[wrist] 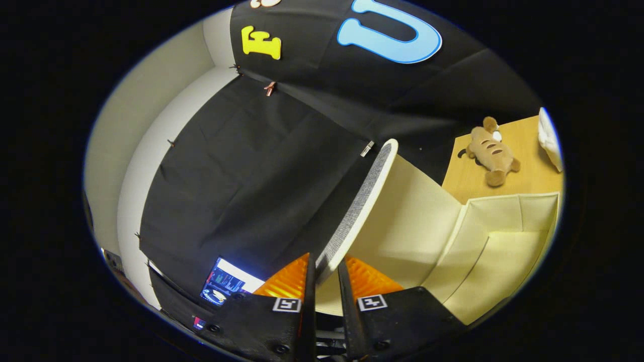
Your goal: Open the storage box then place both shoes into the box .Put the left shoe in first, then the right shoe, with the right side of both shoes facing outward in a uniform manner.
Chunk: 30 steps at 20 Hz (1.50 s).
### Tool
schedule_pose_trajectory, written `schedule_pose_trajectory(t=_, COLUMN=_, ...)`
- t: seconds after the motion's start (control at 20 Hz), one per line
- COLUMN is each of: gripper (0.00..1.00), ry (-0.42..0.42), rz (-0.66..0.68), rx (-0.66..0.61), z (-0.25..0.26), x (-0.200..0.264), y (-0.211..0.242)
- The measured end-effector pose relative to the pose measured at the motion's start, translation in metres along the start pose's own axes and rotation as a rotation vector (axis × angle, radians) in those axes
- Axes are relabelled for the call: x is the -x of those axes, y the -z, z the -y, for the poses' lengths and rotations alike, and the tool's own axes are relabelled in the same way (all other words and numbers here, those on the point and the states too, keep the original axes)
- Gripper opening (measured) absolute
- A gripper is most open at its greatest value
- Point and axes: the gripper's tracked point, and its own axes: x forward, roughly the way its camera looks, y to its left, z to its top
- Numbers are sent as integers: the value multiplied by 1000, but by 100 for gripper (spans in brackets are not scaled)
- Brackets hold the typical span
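The gripper [326, 269] has its two fingers closed on the edge of one lid [359, 211], the lid of the storage box [483, 251]. The lid edge sits between the fingers, and both fingers press on it, one from each side. The lid stands lifted and tilted, with a grey woven face toward the black cloth wall [241, 176] and a cream inner face toward the box. The box is open. It is cream fabric, and I can see its inside walls and its floor just to the right of the fingers and beyond them.

Behind the box there is one wooden table top [528, 171]. On it lies one plush toy [490, 151], brown with darker stripes, on its side. Near it, at the far corner of the table, there is one white soft thing [549, 138]; I cannot tell what it is.

To the left of the fingers, lower down, one lit screen [226, 284] shows at the foot of the cloth wall. Several small clips hold the cloth, and I count one copper clip [270, 88] clearly near the top seam.
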Motion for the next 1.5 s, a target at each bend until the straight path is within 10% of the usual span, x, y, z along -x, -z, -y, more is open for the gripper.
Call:
schedule_pose_trajectory(t=0.25, gripper=86, ry=112, rz=-31, rx=39, z=17, x=-28, y=17)
schedule_pose_trajectory(t=0.4, gripper=98, ry=180, rz=-42, rx=91, z=31, x=-23, y=22)
schedule_pose_trajectory(t=0.9, gripper=98, ry=323, rz=0, rx=198, z=31, x=51, y=0)
schedule_pose_trajectory(t=1.5, gripper=98, ry=694, rz=67, rx=498, z=70, x=230, y=-17)
